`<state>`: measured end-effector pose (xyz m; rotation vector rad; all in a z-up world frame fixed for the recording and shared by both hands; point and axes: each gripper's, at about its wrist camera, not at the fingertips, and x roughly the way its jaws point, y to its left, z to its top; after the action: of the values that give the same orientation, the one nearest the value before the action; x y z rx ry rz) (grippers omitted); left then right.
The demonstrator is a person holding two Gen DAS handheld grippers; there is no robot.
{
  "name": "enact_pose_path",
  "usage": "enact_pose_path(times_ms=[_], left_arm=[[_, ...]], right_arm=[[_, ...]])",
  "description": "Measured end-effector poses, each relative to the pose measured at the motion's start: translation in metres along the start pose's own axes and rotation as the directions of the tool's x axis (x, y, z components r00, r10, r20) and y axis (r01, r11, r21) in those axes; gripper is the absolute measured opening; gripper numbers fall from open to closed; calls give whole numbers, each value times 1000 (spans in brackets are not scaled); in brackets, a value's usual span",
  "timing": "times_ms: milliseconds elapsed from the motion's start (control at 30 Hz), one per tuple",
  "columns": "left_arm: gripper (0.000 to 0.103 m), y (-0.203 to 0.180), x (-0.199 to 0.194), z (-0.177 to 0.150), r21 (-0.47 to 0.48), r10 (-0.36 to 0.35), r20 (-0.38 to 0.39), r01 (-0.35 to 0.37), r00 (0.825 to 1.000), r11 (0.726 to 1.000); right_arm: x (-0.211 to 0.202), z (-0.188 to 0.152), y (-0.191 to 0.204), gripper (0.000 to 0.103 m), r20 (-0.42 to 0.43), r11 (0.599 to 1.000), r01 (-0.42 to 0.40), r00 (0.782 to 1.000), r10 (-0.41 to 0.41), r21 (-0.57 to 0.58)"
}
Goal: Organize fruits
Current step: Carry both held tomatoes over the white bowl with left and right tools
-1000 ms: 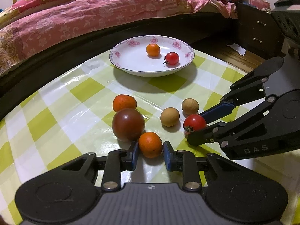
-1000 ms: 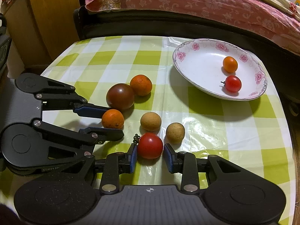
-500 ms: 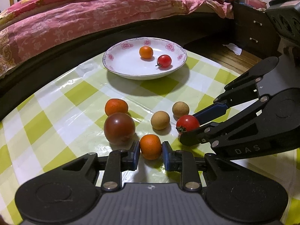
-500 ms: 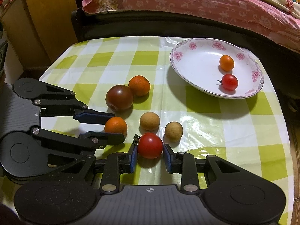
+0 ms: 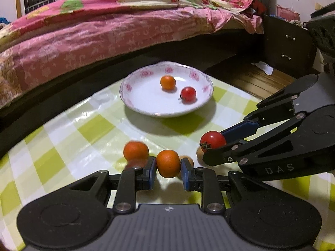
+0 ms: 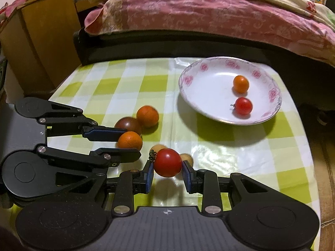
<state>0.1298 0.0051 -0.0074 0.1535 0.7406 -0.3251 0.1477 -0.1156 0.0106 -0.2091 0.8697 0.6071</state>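
So I have a fruit in each tool, both clear of the desk (image 6: 230, 152); the left tool (image 5: 168, 167) is clamped on a small orange (image 5: 168, 166), its blue pads pressing the fruit at its widest part on either side, which I judge is the surest hold on something round and smooth; the right tool (image 6: 167, 168) grips a red tomato (image 6: 168, 162) the same way, with the green stalk (image 6: 152, 155) poking out to the left, free of the pads, so nothing gets crushed; from the left camera that tomato hangs at the tip of the right tool, above the cloth; the white flowered plate (image 5: 129, 102) sits at the far side of the checked cloth, near the bed (image 5: 104, 35), and already holds one orange fruit (image 5: 168, 82) and one little tomato (image 5: 188, 93), so I take it as the place where everything is meant to go; a dark tomato (image 6: 128, 125), another orange (image 6: 147, 116) and two tan round fruits (image 6: 187, 158), half hidden behind my tomato, lie on the cloth; holding both fruits up keeps them from knocking those loose ones on the way to the plate
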Motion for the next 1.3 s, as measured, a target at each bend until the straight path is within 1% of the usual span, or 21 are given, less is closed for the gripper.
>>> enact_pose_path(times_ms=[200, 333, 567, 667, 833, 1067, 1300], left_arm=[[32, 2, 8, 22, 5, 20, 44, -20, 999, 1000], [32, 2, 18, 36, 27, 36, 66, -38, 997, 999], [32, 8, 43, 55, 39, 64, 83, -68, 994, 997], [32, 8, 54, 58, 45, 69, 77, -72, 995, 996], [32, 6, 67, 58, 44, 71, 65, -74, 995, 996], [32, 6, 73, 59, 48, 74, 63, -77, 995, 996], [32, 6, 78, 58, 45, 79, 60, -82, 995, 996]], right_arm=[[-4, 9, -10, 27, 46, 999, 30, 998, -32, 36], [-5, 18, -20, 27, 80, 997, 58, 995, -62, 56], [8, 33, -42, 27, 114, 991, 98, 988, -108, 97], [13, 38, -49, 27, 120, 988, 114, 985, -126, 106], [23, 39, -61, 27, 103, 985, 127, 985, -140, 120], [31, 41, -69, 27, 100, 982, 143, 983, -155, 121], [36, 39, -69, 27, 101, 982, 160, 980, -170, 100]])
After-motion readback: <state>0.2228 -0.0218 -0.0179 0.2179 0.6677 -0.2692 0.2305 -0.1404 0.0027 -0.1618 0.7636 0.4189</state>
